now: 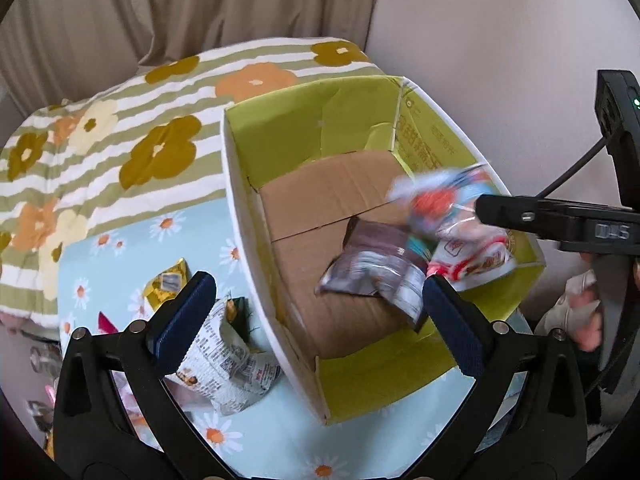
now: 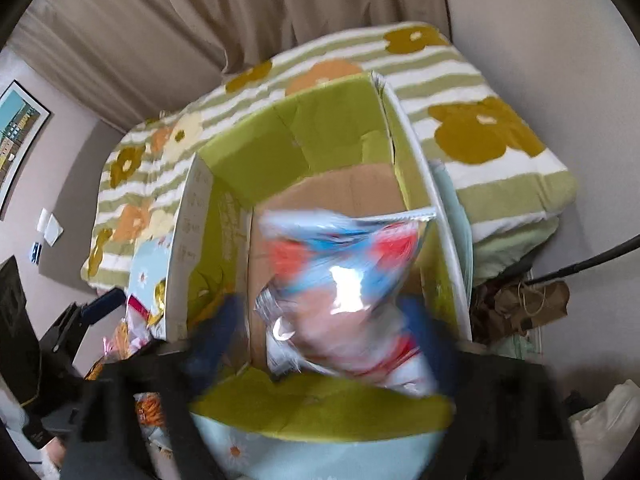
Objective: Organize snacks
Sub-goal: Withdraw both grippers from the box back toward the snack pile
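Hanging over the open cardboard box [image 1: 360, 216], a blue-and-red snack bag [image 2: 344, 280] is seen between the fingers of the right tongs [image 2: 328, 340]. Motion blur covers these tongs and the bag, so whether the bag is gripped or loose cannot be told. In the left wrist view, the same bag [image 1: 440, 200] is seen at the tip of the right tongs [image 1: 486, 210], above the box's right wall.

The left tongs [image 1: 316, 312] are held wide open with nothing between the blue pads [image 1: 188, 312], one on each side of the box's near left wall. Inside the box, a dark brown packet [image 1: 376, 268] lies on the brown floor, and a red-and-white packet [image 1: 472, 260] lies just beside it against the right wall.

Outside the box, a white printed packet [image 1: 228, 360] and a yellow packet [image 1: 168, 284] lie on the light blue daisy sheet [image 1: 280, 440]. Behind it, a striped flower blanket [image 1: 120, 128] is spread.
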The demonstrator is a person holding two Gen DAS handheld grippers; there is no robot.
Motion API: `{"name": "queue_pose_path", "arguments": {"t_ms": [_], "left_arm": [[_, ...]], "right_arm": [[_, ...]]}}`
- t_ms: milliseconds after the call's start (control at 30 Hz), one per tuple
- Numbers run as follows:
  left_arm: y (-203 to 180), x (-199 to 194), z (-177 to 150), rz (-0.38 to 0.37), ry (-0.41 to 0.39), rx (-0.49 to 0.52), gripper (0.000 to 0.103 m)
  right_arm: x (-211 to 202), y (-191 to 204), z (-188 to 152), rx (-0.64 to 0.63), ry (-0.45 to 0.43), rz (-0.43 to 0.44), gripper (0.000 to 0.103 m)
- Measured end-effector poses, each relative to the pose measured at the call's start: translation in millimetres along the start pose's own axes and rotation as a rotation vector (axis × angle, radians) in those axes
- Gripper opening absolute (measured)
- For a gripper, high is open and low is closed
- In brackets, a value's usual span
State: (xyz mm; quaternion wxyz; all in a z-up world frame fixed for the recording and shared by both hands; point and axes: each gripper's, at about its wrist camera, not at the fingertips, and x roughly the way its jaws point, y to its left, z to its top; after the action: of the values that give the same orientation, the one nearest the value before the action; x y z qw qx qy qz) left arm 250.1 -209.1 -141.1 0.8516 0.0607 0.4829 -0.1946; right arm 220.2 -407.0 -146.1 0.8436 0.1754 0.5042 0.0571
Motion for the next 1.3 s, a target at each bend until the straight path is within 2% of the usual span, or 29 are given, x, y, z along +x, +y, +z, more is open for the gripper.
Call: {"name": "queue_pose_path", "arguments": {"t_ms": [100,200,333,467,667,933,1133,1300], "left_arm": [[2.8,-3.0,-5.2,0.005,0.000,-0.004,0.103],[4.7,-5.2,-9.7,0.008,-0.001,-0.005,0.103],[3.6,-14.5,-14.0,0.010,-0.017,-0.014,0.103],[-1.5,-30.8,-17.1,0.020,-0.047,-0.018,0.103],[-8.9,-66.2,-23.2,0.073,-0.114,-0.015,0.103],[-8.4,-97.8,-40.2,0.126,-0.131,-0.055,0.103],[18.4,-122.3,-64.5,0.165,-0.143,-0.090,0.103],[65.5,-147.6,-90.7,0.204,-0.161,-0.133,0.103]], "right_arm": [[-13.3,3.7,-9.4,-0.056,-0.090,-0.048,0.103],[-15.9,5.3,-16.9,-0.078,-0.061,-0.072,0.103],[-21.3,5.4,-23.1,-0.055,-0.020,-0.054,0.103],[-37.3,9.2,-29.8,-0.064,-0.040,-0.044,0.103],[-61.6,26.2,-37.8,-0.101,-0.097,-0.031,0.103],[-85.6,49.1,-49.1,-0.193,-0.146,-0.025,0.103],[-91.2,82.4,-59.5,-0.250,-0.185,0.047,0.103],[-85.0,129.1,-69.7,-0.290,-0.210,0.100,0.103]]}}
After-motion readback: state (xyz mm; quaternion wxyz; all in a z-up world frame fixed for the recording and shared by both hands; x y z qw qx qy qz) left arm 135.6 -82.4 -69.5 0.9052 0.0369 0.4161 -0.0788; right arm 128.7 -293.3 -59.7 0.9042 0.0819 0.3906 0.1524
